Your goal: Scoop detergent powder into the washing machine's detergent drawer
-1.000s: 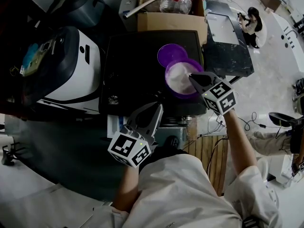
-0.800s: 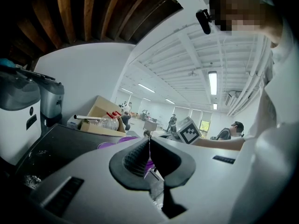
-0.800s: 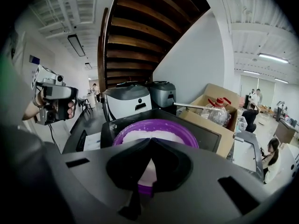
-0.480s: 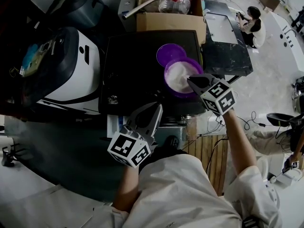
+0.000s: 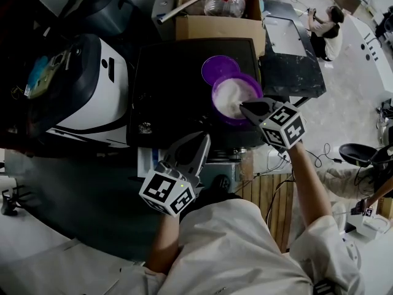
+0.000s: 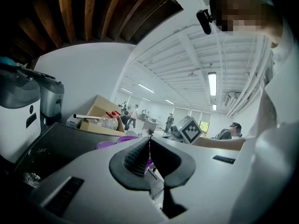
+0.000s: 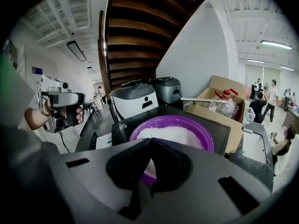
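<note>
A purple bowl (image 5: 235, 97) (image 7: 173, 133) heaped with white detergent powder stands on the black top of the washing machine (image 5: 172, 85). A second purple dish (image 5: 219, 68) lies just behind it. My right gripper (image 5: 244, 106) (image 7: 150, 140) is shut, its tips at the bowl's near right rim; nothing shows between them. My left gripper (image 5: 205, 137) (image 6: 149, 139) is shut and empty, held at the machine's front edge, left of the bowl. A pale panel (image 5: 146, 160) shows below that edge; whether it is the drawer I cannot tell.
A cardboard box (image 5: 221, 23) holding a plastic bottle (image 5: 226, 2) stands behind the machine. A white appliance (image 5: 92, 85) and a dark one (image 5: 101, 5) stand at the left. A black table (image 5: 295, 60) is at the right, with a person (image 5: 323, 24) beyond it.
My right gripper has edged slightly left and up along the bowl's rim. The left gripper has stayed put. The person in the background has shifted.
</note>
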Available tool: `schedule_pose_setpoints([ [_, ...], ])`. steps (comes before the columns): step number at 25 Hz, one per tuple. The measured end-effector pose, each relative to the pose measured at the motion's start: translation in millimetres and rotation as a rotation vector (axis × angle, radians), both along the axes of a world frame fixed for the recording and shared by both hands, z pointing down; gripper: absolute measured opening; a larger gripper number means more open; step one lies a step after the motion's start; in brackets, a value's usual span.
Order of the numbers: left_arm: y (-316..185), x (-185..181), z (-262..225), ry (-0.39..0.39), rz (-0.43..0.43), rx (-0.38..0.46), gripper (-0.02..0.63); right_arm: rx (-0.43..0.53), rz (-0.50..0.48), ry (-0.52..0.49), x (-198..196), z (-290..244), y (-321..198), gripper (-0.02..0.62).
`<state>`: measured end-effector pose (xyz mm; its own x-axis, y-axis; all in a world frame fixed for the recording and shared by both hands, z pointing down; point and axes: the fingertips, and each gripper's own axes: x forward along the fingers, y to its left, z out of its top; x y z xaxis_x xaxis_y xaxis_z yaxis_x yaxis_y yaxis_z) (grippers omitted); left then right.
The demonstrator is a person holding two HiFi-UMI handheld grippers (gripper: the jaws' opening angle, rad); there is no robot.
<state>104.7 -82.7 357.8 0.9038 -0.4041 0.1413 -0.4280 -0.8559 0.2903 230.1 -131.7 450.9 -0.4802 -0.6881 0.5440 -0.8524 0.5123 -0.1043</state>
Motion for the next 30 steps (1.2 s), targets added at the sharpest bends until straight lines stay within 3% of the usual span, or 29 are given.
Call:
schedule_pose_setpoints([
  [16,0.8,0.1,-2.6,0.007,0.000,0.000,0.020,-0.018,0.017,-0.195,-15.6,-12.7,5.2,0.008],
  [30,-1.2,1.7,-4.6,0.007,-0.003,0.005,0.020,0.015,0.066,-0.268,-28.7,-18.9,-1.6,0.008],
])
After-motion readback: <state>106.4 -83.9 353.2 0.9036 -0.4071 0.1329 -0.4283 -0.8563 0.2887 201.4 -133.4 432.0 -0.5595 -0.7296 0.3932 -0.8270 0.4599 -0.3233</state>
